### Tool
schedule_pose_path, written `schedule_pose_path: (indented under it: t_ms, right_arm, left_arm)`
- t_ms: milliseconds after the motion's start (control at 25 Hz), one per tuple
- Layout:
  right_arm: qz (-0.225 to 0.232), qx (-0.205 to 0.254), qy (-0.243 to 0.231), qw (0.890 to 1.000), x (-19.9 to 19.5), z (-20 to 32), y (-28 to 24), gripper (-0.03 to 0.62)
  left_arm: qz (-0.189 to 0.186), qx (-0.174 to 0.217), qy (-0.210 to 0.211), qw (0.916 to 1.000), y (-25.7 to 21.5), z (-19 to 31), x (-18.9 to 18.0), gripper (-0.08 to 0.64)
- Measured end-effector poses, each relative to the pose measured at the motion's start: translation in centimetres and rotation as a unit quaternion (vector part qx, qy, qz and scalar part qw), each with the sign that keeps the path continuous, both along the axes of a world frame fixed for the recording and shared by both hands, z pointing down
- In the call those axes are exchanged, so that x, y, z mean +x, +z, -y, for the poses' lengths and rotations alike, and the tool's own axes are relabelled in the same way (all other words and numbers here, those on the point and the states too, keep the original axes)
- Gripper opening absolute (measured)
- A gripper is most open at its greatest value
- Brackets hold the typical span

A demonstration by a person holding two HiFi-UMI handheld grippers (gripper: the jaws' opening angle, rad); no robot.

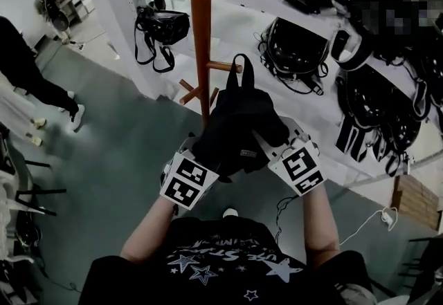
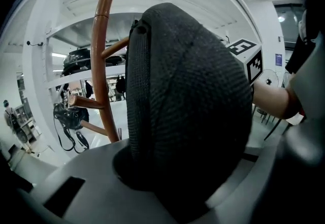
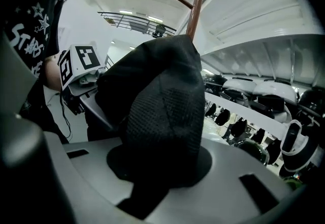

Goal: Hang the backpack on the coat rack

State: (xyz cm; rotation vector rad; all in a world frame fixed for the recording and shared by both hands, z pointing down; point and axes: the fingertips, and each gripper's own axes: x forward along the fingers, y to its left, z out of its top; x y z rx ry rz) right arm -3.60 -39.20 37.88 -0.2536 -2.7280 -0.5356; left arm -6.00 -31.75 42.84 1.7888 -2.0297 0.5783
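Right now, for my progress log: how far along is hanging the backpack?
Done: the backpack is lifted to the coat rack. In hand: the left gripper and right gripper both have their jaws clamped on its fabric, its top loop at the tip of a peg; whether it's hooked, I can't tell. Left: seat the loop, then release.

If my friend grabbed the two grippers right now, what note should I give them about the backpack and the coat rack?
Grippers: left gripper shut on the soft black fabric backpack; right gripper shut on it too.
Things: backpack held up by the tall brown wooden coat rack, its top loop at the tip of a side peg; hooked or not, I cannot tell.
Done: backpack lifted to the rack.
Left: probably slip the loop fully over the peg, then let go.
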Motion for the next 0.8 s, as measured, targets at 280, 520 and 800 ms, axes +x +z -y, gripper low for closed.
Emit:
schedule_pose_path:
  t_ms: [280,520,800]
  right_arm:
    - [-0.008,-0.015,-0.050,0.999,-1.2,1.1,0.8,0.091]
    - [-0.006,-0.037,-0.081,0.996,-1.6,1.7,0.9,0.101]
    - [-0.025,-0.016,-0.113,0.993,-2.5,1.8,1.1,0.156]
  left_arm:
    - [-0.008,-0.005,-0.043,0.9990,0.6,0.7,-0.3,0.097]
    - [0.002,0.008,-0.053,0.9986,-0.1,0.8,-0.1,0.084]
    - [-0.071,0.052,-0.077,0.9931,-0.1,0.6,0.0,0.078]
